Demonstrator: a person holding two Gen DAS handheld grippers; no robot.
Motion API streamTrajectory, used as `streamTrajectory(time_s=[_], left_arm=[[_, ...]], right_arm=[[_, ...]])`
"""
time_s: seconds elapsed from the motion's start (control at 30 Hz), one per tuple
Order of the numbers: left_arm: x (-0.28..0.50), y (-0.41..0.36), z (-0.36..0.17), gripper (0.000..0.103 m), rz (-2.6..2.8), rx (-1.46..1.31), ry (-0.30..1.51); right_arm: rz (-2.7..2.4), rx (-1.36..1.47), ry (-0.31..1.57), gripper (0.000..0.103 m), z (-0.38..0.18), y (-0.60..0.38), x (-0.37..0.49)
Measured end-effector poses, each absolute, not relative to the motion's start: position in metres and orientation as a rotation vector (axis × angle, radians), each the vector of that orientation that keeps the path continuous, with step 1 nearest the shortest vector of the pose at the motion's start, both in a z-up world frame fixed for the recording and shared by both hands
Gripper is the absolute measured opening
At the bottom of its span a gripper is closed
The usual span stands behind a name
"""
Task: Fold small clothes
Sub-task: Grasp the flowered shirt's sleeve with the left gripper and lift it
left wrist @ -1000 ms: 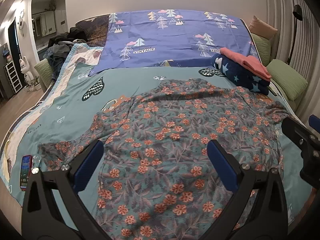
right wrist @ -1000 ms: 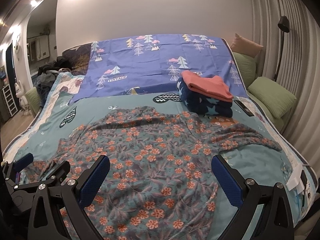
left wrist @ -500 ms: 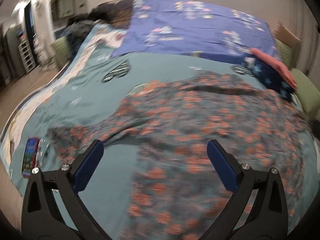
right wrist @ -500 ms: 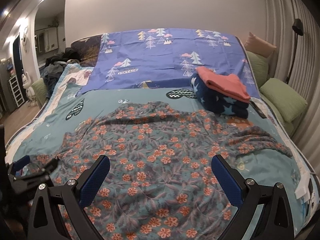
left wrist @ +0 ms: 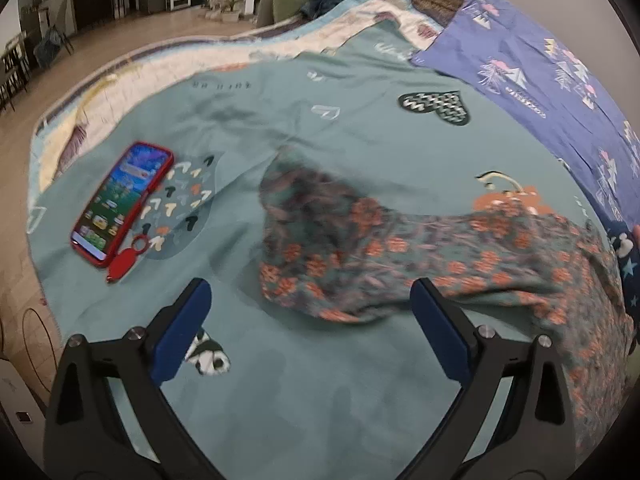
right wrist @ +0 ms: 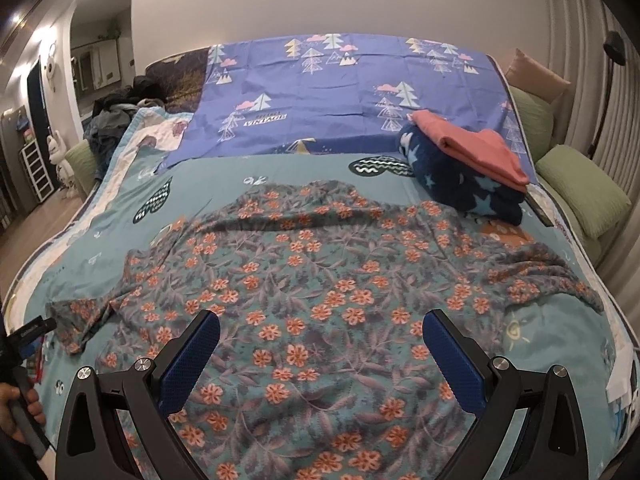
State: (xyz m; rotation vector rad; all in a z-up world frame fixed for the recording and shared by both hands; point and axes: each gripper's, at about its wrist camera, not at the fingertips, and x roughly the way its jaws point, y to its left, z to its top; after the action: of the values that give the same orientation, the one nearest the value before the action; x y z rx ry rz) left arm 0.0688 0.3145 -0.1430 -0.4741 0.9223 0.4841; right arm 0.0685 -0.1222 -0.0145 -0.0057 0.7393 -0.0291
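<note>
— Floral shirt (right wrist: 320, 280) lies spread flat on the bed (right wrist: 280, 168): soft, light, floppy?
— Likely; pinch its left sleeve (left wrist: 320, 240) cuff. Left gripper (left wrist: 310, 326) and right gripper (right wrist: 320, 354) fingers gape wide, empty

Floral garment (right wrist: 320, 280) looking soft matt cloth; phone (left wrist: 120, 200) showing glossy screen; right tool (right wrist: 320, 356) pads (right wrist: 452, 364) showing textured finish.
</note>
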Motion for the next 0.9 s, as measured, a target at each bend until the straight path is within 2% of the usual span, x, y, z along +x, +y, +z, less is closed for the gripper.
streamTrajectory(time_s=[0.13, 0.23, 0.3, 0.33, 0.37, 0.4, 0.53, 0.63, 0.77, 0.9], left_arm=[[0.085, 0.339, -0.17, 0.098, 0.529, -0.473, 0.948], [0.095, 0.353, -0.183, 0.083, 0.54, -0.489, 0.965], [0.102, 0.36, -0.19, 0.058, 0.504, -0.524, 0.978], [0.108, 0.362, -0.193, 0.05, 0.486, -0.533, 0.986], [0.112, 0.362, -0.193, 0.032, 0.477, -0.531, 0.994], [0.116, 0.361, -0.192, 0.009, 0.474, -0.524, 1.0], [0.12, 0.348, -0.165, 0.006, 0.405, -0.516, 0.942], [0.128, 0.316, -0.124, 0.006, 0.297, -0.468, 0.885], [0.144, 0.239, -0.052, 0.006, 0.106, -0.354, 0.794], [0.153, 0.148, -0.003, 0.006, -0.071, -0.212, 0.725]], right_arm=[[-0.014, -0.04, 0.747, 0.103, -0.018, -0.113, 0.073], [-0.012, -0.056, 0.751, 0.103, -0.019, -0.111, 0.075], [-0.022, -0.056, 0.755, 0.103, -0.021, -0.113, 0.076], [-0.026, -0.054, 0.759, 0.103, -0.021, -0.114, 0.077], [-0.03, -0.048, 0.764, 0.103, -0.023, -0.116, 0.078], [-0.032, -0.042, 0.769, 0.103, -0.024, -0.118, 0.079], [-0.034, -0.034, 0.782, 0.103, -0.028, -0.122, 0.084], [-0.024, -0.023, 0.795, 0.103, -0.034, -0.125, 0.091], [0.009, 0.006, 0.796, 0.103, -0.041, -0.132, 0.099], [0.03, 0.046, 0.798, 0.103, -0.047, -0.143, 0.106]])
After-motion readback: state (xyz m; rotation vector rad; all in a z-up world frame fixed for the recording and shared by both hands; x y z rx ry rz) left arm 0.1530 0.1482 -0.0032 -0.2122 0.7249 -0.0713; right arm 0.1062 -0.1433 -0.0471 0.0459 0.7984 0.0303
